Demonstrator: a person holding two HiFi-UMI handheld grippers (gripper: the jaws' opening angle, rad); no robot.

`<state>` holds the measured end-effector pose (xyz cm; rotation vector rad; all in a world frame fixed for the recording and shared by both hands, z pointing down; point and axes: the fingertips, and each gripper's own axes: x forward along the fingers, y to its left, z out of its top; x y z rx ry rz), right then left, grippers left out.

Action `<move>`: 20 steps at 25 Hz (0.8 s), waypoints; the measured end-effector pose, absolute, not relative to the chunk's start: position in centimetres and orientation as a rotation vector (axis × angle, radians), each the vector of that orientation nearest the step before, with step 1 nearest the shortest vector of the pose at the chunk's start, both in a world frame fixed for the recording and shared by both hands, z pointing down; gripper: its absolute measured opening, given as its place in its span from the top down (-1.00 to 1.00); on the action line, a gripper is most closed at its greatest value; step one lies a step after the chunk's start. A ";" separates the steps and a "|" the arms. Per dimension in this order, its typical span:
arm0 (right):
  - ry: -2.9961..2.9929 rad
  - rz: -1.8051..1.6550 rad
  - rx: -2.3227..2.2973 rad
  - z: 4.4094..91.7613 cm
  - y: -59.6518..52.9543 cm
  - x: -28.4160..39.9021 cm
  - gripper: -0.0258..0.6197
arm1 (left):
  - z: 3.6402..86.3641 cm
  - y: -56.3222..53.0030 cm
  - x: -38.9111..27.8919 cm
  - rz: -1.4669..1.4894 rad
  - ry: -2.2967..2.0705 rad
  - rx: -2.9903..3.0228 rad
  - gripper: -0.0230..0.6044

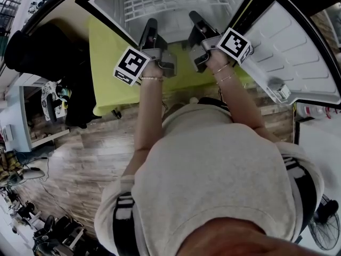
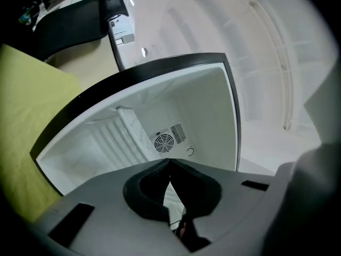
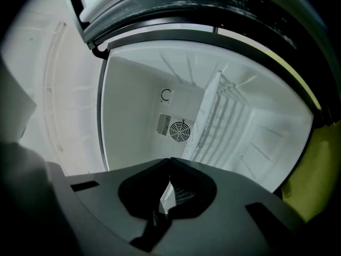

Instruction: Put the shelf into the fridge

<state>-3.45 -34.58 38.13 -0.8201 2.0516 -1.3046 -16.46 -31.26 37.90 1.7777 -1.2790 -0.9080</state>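
Note:
A white wire shelf [image 1: 170,1] lies inside the open white fridge [image 1: 106,7]. It shows as a ribbed white rack [image 2: 120,137] in the left gripper view and again as that rack [image 3: 216,116] in the right gripper view, in front of the back wall's round vent [image 3: 180,129]. Both grippers hover side by side at the fridge mouth, pointing in. My left gripper [image 1: 151,24] [image 2: 169,161] is shut with its tips touching and nothing between them. My right gripper [image 1: 193,16] [image 3: 170,161] is shut and empty too. Neither touches the shelf.
The fridge door [image 1: 298,52] stands swung open to the right, its inner ledges showing. The fridge rests on a yellow-green surface [image 1: 106,63]. Below is wooden floor [image 1: 80,164]; a black chair [image 1: 32,49] is at left and a floor fan [image 1: 325,228] at lower right.

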 end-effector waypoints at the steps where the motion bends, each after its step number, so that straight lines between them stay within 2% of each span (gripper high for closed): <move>1: 2.076 -1.279 -0.812 37.7 -34.3 -3.5 0.94 | 37.7 -31.1 -16.2 -0.884 -1.287 1.805 0.93; 10: 2.277 -1.085 -0.810 35.3 -32.8 -3.8 0.93 | 36.4 -29.7 -14.5 -0.605 -1.379 2.078 0.93; 16: 2.431 -0.946 -0.832 34.5 -32.0 -4.0 0.92 | 36.4 -29.1 -12.8 -0.167 -1.553 2.324 0.89; 20: 2.582 -0.791 -0.856 33.6 -31.4 -4.4 0.91 | 36.1 -28.8 -11.9 -0.029 -1.579 2.408 0.89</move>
